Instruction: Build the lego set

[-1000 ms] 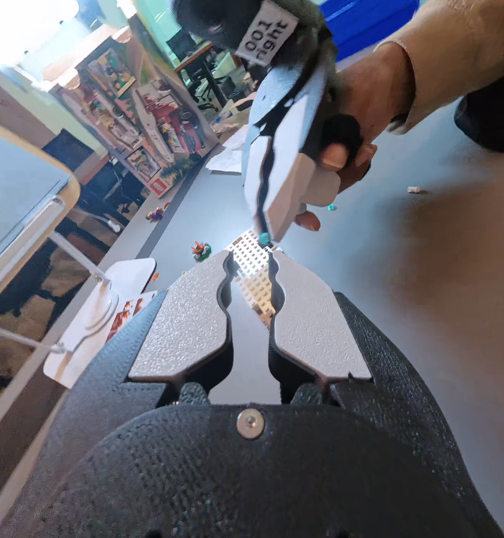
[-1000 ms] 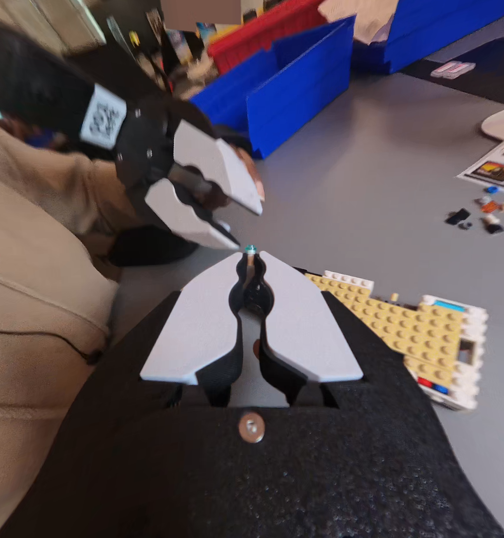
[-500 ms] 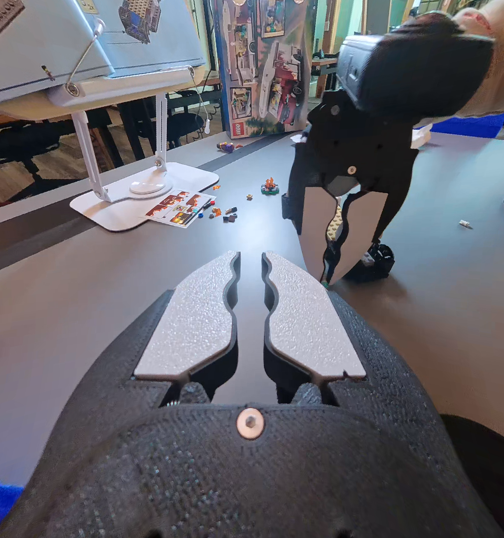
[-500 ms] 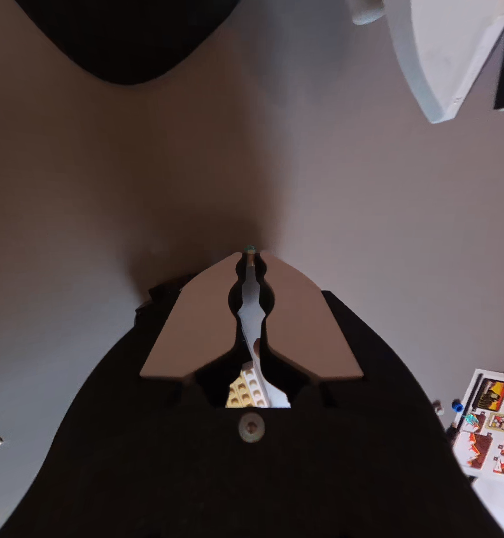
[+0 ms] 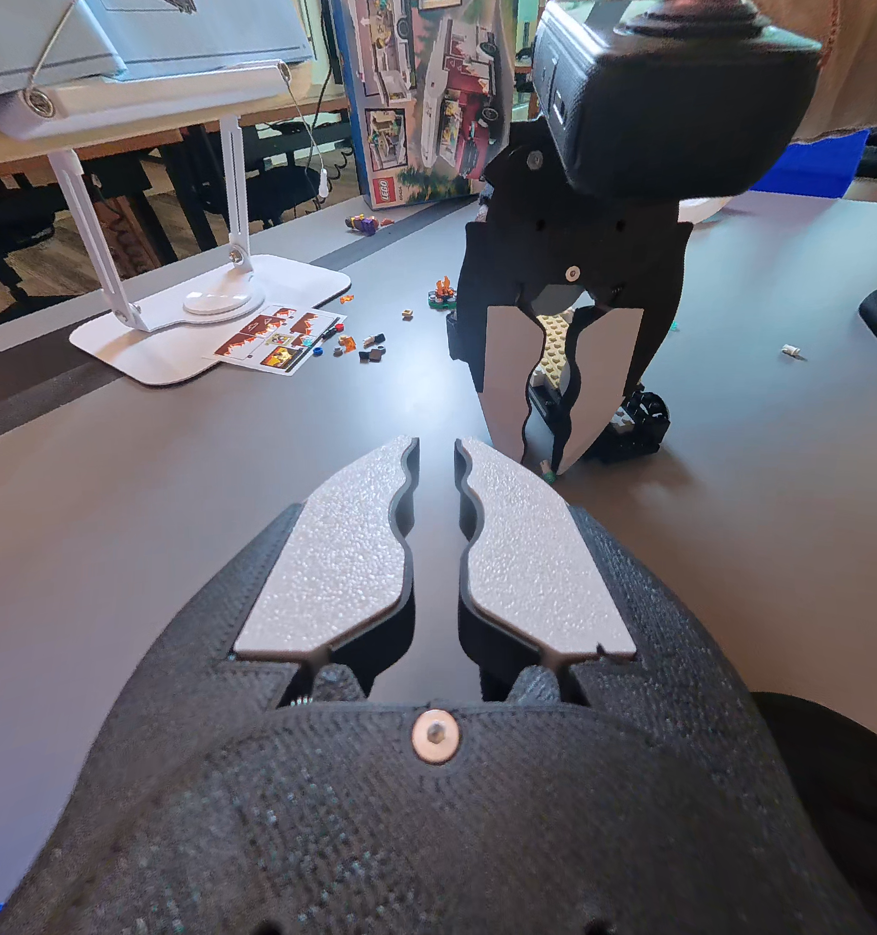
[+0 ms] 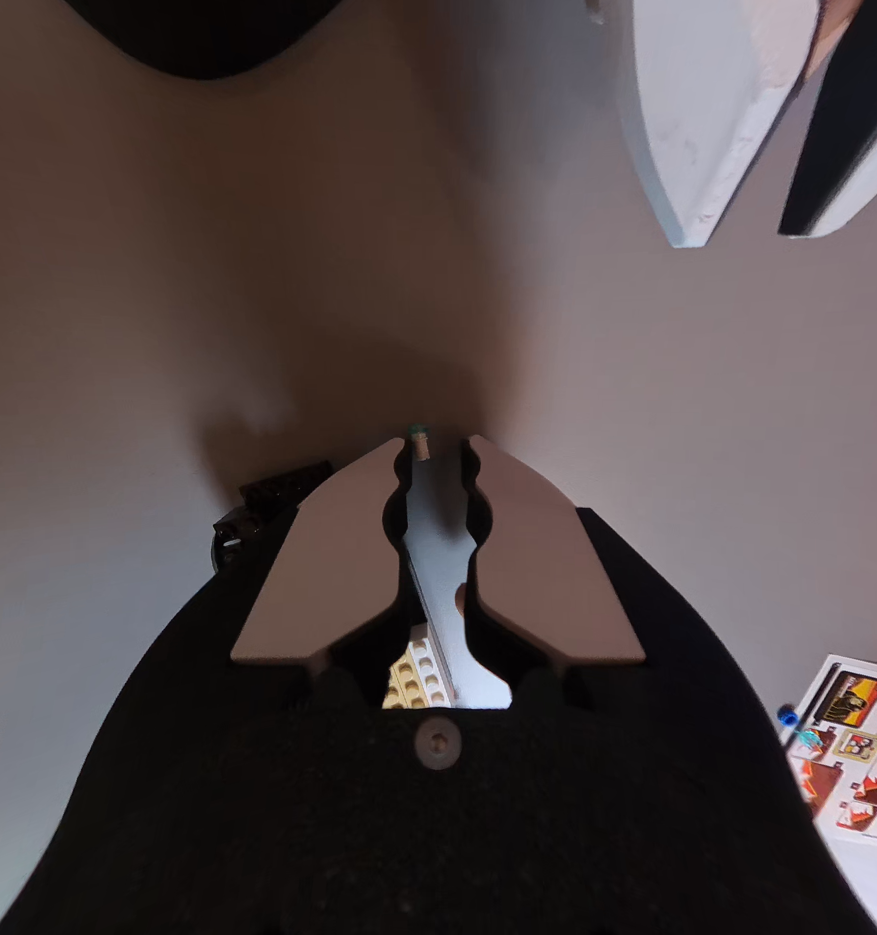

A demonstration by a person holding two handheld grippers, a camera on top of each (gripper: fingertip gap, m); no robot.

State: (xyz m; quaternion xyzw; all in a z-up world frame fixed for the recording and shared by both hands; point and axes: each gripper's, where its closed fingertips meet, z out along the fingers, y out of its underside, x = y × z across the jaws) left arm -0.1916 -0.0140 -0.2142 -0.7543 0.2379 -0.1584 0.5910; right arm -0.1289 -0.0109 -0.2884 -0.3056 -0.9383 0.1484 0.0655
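Here the right gripper (image 5: 540,463) points down at the grey surface (image 5: 224,506) right of centre in the left wrist view, its jaws parted around a tiny tan-and-green piece (image 6: 419,445) that rests against one fingertip only, ungripped. Behind it sits a tan-and-black brick build (image 5: 629,420). The left gripper (image 5: 436,445) hovers low at frame centre, slightly open and bare.
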